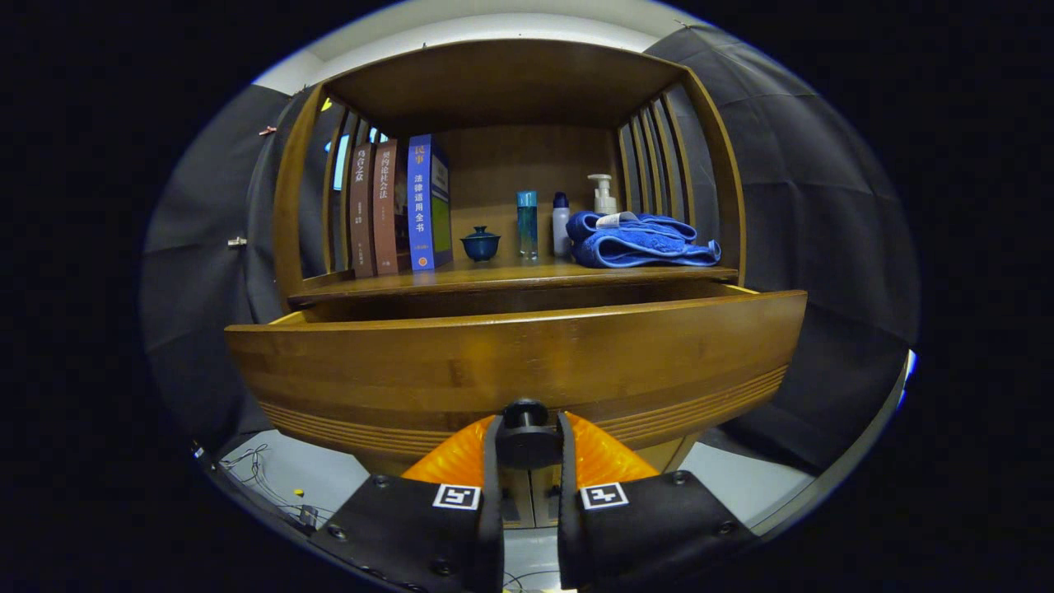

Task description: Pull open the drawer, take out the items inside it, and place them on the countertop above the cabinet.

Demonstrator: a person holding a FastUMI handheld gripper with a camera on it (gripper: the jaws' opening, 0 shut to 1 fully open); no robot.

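Gripper (pixel 527 445): both fingers pinch the dark round knob (pixel 527 438) of the drawer (pixel 510 362), one finger on each side, pressing on it. Knob sits between the fingertips, at the lower middle of the drawer front.

Drawer: pulled out toward the jaws, its wide wooden front just ahead of the fingers, grooved bands along its lower edge. A dark gap shows above the front's top edge, under the countertop. Contents hidden behind the front; cannot tell what lies inside.

Countertop (pixel 510 276): beyond and above the drawer, a wooden shelf surface inside an open cabinet with slatted sides.

On the countertop, left of the jaws' line: three books (pixel 399 206) standing upright, touching each other, two brown spines and one blue.

Roughly straight beyond the jaws: a small dark blue lidded cup (pixel 480 245), just beside the books. Next right, a tall blue bottle (pixel 527 224), then a white bottle (pixel 561 222) with a dark cap, near each other.

Right of the jaws' line: a folded blue towel (pixel 642 241) lying flat, and a pump bottle (pixel 603 195) behind it, partly hidden.

Below the drawer, behind the fingers: pale floor with thin wires (pixel 247 461) off to the left.
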